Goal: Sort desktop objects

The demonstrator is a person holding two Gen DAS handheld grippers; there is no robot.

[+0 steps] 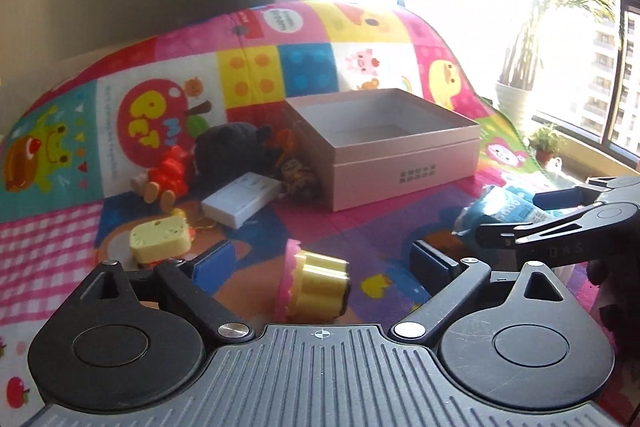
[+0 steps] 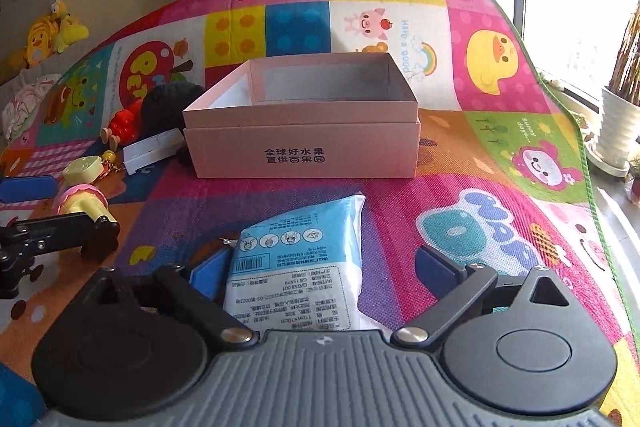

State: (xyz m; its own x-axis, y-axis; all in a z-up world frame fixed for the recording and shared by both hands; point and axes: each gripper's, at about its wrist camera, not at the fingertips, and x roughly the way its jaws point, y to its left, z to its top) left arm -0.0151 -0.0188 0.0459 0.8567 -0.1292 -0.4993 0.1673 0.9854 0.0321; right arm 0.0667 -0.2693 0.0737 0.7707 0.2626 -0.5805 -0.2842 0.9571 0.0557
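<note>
A pink open box (image 1: 400,183) (image 2: 248,143) stands empty in the middle of the colourful mat. My left gripper (image 1: 322,259) is open, and a pink and yellow cupcake toy (image 1: 316,283) lies on its side between the fingers, untouched by either pad. My right gripper (image 2: 324,271) is open around a blue and white tissue packet (image 2: 304,259) lying flat on the mat; the right pad stands well off it. Left of the box lie a yellow cheese toy (image 1: 160,237), a white flat box (image 1: 240,203), a black plush (image 1: 228,151) and a red toy (image 1: 170,169).
The play mat (image 2: 480,163) covers the whole surface, and its green edge runs down the right. A white plant pot (image 2: 616,123) stands beyond that edge by the window. Yellow plush toys (image 2: 44,35) sit at the far left against the wall.
</note>
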